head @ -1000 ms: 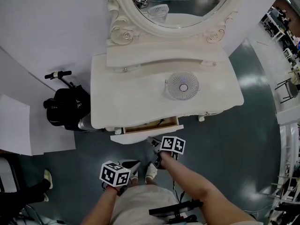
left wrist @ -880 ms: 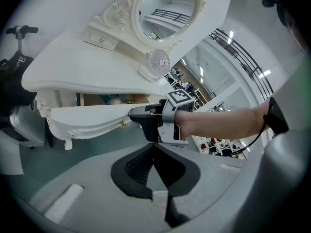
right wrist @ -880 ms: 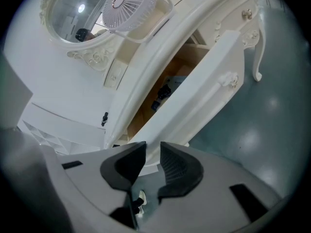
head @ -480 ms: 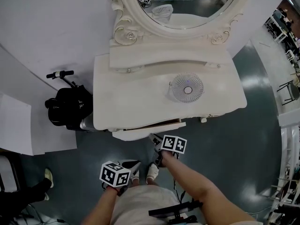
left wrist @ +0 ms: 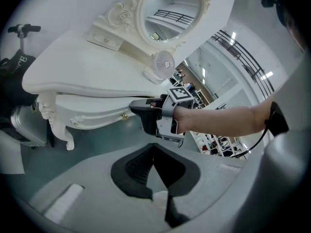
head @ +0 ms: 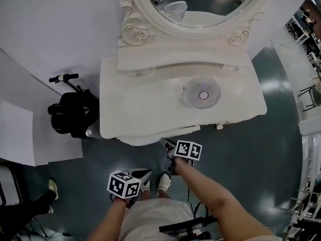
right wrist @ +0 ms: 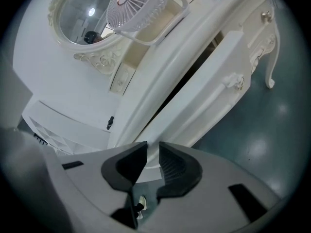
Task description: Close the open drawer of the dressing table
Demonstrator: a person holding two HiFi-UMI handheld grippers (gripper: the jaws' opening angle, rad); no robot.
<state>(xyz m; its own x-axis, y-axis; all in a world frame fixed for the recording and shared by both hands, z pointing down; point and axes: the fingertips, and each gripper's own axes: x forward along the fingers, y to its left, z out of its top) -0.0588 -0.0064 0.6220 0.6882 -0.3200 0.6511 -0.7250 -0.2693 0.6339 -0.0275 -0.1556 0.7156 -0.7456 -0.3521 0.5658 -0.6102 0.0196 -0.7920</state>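
Nearly done; drawer [right wrist: 214, 81] sits a crack out under the dressing table [head: 150, 99] front edge; right gripper [right wrist: 152, 147] narrowed onto its front panel; left gripper [left wrist: 153, 152] closed, empty; one last shove needed, I reckon.

White drawer [right wrist: 204, 86], barely ajar

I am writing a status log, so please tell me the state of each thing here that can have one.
drawer: almost shut, a narrow dark gap shows above its front.
right gripper: shut on the drawer's front edge.
left gripper: shut, empty.
fan: standing on the dressing table; spinning or not, cannot tell.
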